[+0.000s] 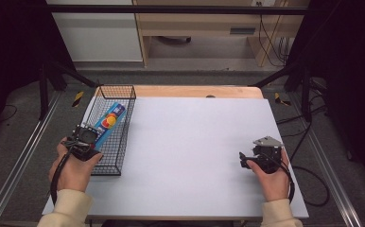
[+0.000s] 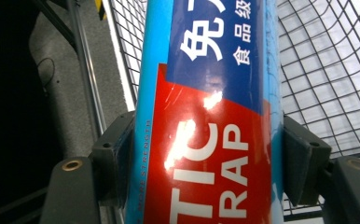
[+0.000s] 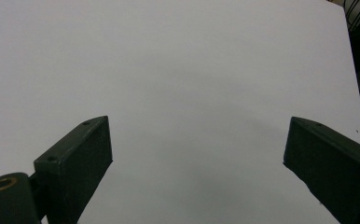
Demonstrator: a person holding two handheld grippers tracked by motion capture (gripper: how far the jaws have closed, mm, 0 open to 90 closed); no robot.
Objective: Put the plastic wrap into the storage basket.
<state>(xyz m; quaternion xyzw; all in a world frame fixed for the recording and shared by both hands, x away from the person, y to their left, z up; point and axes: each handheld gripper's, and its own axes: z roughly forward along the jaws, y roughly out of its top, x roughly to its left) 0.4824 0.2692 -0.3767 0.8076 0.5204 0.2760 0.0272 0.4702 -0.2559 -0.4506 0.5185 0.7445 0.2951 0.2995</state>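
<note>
My left gripper [image 1: 87, 142] clamps the plastic wrap box [image 2: 211, 116], a light, glossy, crushable carton in the wire basket [image 1: 122, 142] at left of frame, gripped across its narrow sides, while my right gripper [image 3: 197, 163] gapes empty lower right.

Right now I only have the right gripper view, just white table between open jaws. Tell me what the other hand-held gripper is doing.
Observer: The left hand-held gripper is shut on a blue plastic wrap box.
Operator: Say where that box sits.
Observer: It slants over the black wire basket at the table's left edge, far end lower inside.
Operator: Give me my own position against that basket.
Observer: The right hand-held gripper is over the table's right side, well apart from the basket, jaws pointing left toward it.
</note>
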